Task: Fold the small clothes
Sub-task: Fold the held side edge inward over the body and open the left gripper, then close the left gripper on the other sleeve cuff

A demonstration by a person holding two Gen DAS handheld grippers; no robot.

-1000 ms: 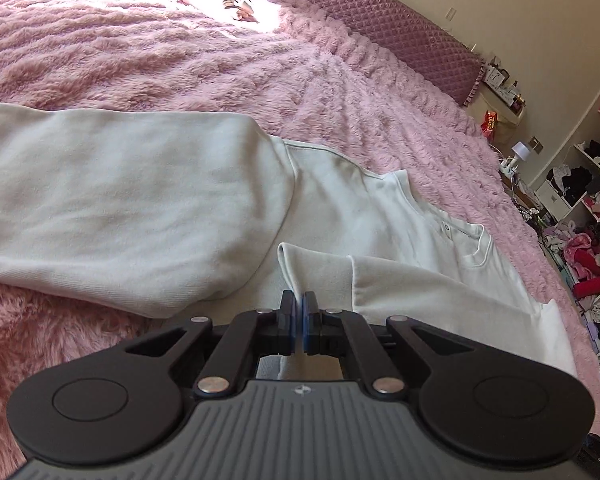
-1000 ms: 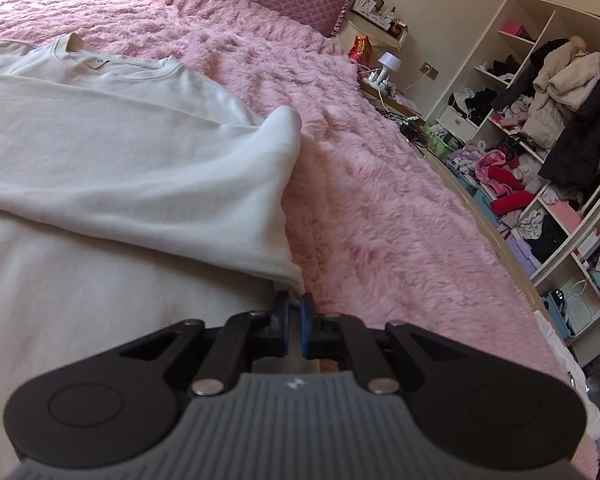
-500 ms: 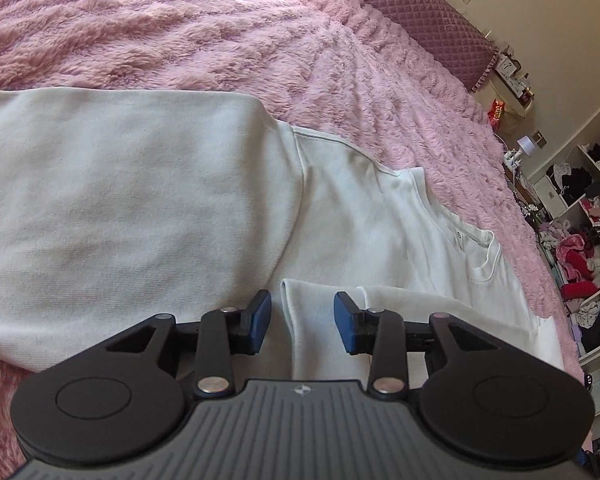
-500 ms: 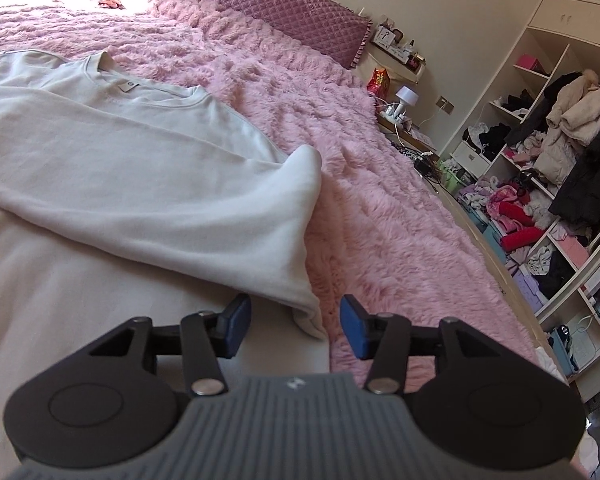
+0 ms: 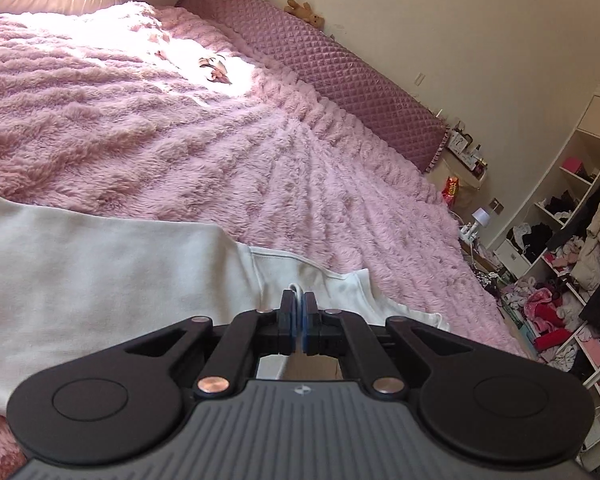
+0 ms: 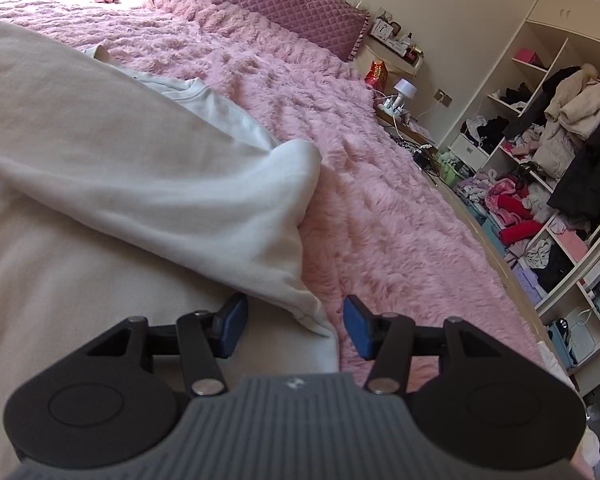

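- Now we see our left gripper (image 5: pixel 299 312) clamped on a thin fold of the white sweatshirt (image 5: pixel 100 280); half a second ago its jaws stood apart over the cloth.
- Our right gripper (image 6: pixel 294 326) was pinching the hem a second ago; its jaws are opening, and the sweatshirt's folded corner (image 6: pixel 320 326) lies between the blue pads (image 6: pixel 356 328), untouched.
- Beyond the sweatshirt, open wardrobe shelves (image 6: pixel 540 120) hold heaped clothes, with coats (image 6: pixel 576 120) hanging.
- The sweatshirt lies spread on the pink fluffy bedspread (image 5: pixel 180 140); a quilted purple headboard (image 5: pixel 340 80) runs behind it, against a cream wall (image 5: pixel 460 40).
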